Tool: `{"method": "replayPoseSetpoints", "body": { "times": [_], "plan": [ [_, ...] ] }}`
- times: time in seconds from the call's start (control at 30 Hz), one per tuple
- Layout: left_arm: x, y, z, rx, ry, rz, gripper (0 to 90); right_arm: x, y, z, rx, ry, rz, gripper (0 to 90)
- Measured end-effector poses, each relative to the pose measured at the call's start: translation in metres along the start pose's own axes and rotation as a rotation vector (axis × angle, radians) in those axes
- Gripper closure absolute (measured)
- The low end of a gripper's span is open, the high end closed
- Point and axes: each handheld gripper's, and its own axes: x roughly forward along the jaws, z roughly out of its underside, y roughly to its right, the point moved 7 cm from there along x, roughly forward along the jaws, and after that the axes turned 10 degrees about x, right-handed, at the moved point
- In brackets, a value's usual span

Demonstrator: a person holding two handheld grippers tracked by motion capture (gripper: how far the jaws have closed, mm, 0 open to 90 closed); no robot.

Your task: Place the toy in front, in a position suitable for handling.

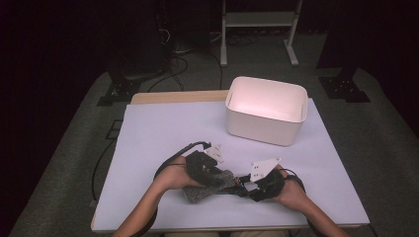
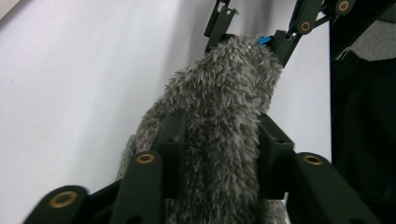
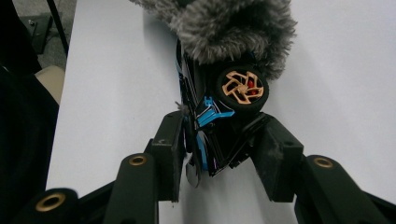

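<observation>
A grey fuzzy cloth [image 1: 210, 187] lies over one end of a black and blue toy car [image 1: 238, 184] near the table's front edge. In the left gripper view the cloth [image 2: 224, 84] fills the gap between the jaws of my left gripper [image 2: 219, 140], which press on both its sides. My left gripper [image 1: 217, 178] comes at it from the left. My right gripper [image 3: 219, 144] is shut on the bare end of the car [image 3: 210, 116], beside its orange wheel [image 3: 242, 87]. The cloth [image 3: 224, 23] hides the rest. The right gripper [image 2: 257, 32] faces the left one.
A white rectangular bin [image 1: 262, 131] stands open at the back right of the pale sheet [image 1: 163, 133] that covers the table. Cables trail from both grippers off the front edge. Behind the table are dark stands and a white frame on the floor.
</observation>
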Motion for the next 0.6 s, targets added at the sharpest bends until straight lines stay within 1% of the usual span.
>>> {"method": "replayPoseSetpoints", "body": {
  "times": [0.1,0.13,0.2,0.23,0.27,0.33,0.37,0.4,0.43,0.47,0.5,0.53,0.6],
  "plan": [
    [-0.001,0.000,0.000,0.001,-0.002,0.006,63.5,0.000,-0.001,0.000,-0.006,-0.002,0.007,55.3],
    [-0.002,0.000,0.000,-0.017,0.007,0.013,63.5,-0.001,-0.002,0.000,-0.008,-0.004,0.008,55.5],
    [-0.004,-0.002,0.002,-0.037,0.027,0.021,64.1,-0.001,-0.002,0.000,-0.008,-0.003,0.008,55.5],
    [-0.004,-0.002,0.002,-0.037,0.027,0.021,64.9,0.000,-0.002,0.000,-0.009,-0.001,0.007,55.5],
    [-0.007,-0.003,0.004,-0.051,0.049,0.024,65.6,0.000,-0.002,0.000,-0.011,-0.002,0.007,55.5],
    [-0.008,-0.004,0.005,-0.059,0.056,0.023,67.1,0.000,-0.001,0.000,-0.015,-0.001,0.007,55.5],
    [-0.011,-0.005,0.007,-0.062,0.056,0.018,68.2,0.000,-0.001,0.000,-0.012,0.001,0.006,55.5],
    [-0.012,-0.005,0.008,-0.058,0.048,0.009,71.2,0.000,-0.001,0.000,-0.012,0.001,0.005,55.5],
    [-0.014,-0.005,0.008,-0.044,0.041,-0.005,74.3,0.000,-0.002,0.000,-0.010,0.001,0.005,55.5],
    [-0.014,-0.005,0.008,-0.044,0.041,-0.005,78.3,0.000,-0.002,0.000,-0.014,-0.001,0.007,55.5],
    [-0.017,-0.005,0.010,-0.027,0.041,-0.040,80.6,0.000,-0.002,0.000,-0.008,-0.003,0.008,55.5],
    [-0.018,-0.006,0.011,-0.029,0.045,-0.058,81.7,0.000,-0.001,0.000,-0.012,-0.001,0.008,55.4],
    [-0.022,-0.005,0.017,-0.030,0.049,-0.073,82.4,0.000,-0.001,0.000,-0.012,0.000,0.007,55.5]
  ]
}}
